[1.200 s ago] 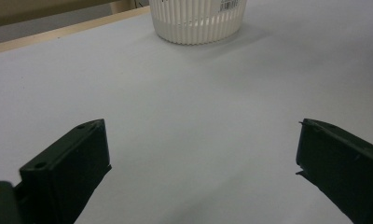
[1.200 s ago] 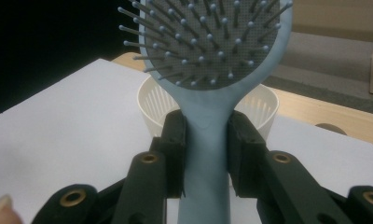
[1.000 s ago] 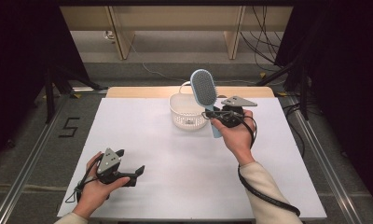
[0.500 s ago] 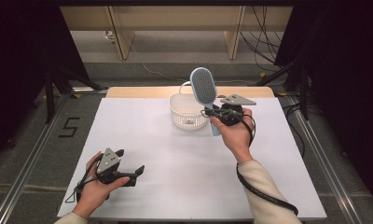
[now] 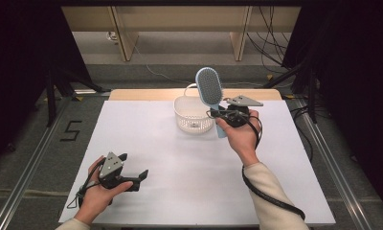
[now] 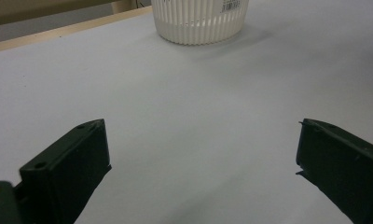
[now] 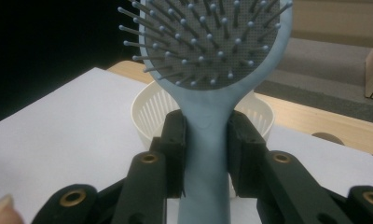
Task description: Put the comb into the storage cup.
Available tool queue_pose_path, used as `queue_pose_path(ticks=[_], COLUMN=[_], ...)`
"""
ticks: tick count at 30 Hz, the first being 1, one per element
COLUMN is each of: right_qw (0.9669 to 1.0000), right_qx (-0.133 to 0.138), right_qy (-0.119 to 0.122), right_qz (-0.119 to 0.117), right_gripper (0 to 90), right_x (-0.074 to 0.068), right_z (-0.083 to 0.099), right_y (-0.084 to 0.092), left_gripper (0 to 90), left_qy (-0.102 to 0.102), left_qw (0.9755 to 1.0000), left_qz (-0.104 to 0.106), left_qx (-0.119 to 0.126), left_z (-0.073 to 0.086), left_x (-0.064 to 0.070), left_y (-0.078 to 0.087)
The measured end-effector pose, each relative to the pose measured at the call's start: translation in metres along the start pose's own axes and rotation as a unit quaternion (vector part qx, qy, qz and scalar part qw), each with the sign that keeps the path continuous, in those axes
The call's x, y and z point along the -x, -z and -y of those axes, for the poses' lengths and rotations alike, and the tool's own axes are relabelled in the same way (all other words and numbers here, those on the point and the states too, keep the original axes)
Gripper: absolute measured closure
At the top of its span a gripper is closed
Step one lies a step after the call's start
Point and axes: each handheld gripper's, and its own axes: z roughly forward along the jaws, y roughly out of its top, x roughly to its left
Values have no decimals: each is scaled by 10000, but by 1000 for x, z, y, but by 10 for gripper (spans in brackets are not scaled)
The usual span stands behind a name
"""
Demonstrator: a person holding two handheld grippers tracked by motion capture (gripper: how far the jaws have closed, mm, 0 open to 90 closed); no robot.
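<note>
A light blue hairbrush with a grey bristle pad stands upright in the air, head up, just right of a white slatted basket. My right gripper is shut on its handle; in the right gripper view both black pads squeeze the hairbrush handle below the bristles, with the basket behind. My left gripper rests on the white table sheet near the front left, jaws wide open with nothing between them. The left gripper view looks across bare sheet to the basket.
The white sheet covers the table, with a strip of wood along the far edge. Metal rails run along both sides. A cable trails from the right gripper over the sleeve. Dark curtains and floor cables lie beyond.
</note>
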Motion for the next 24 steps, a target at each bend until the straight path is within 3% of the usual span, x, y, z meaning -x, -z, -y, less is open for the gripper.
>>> queue_pose_path(ticks=[24], right_qw=[10000], right_qx=[19], right_qy=[1], right_qz=[52], right_gripper=[710], right_x=[0], right_z=[-6], right_y=[-4], left_gripper=[20], left_qy=[7], left_qw=[10000], left_qz=[-4], left_qx=[1], left_z=[0], left_x=[0], left_y=[0])
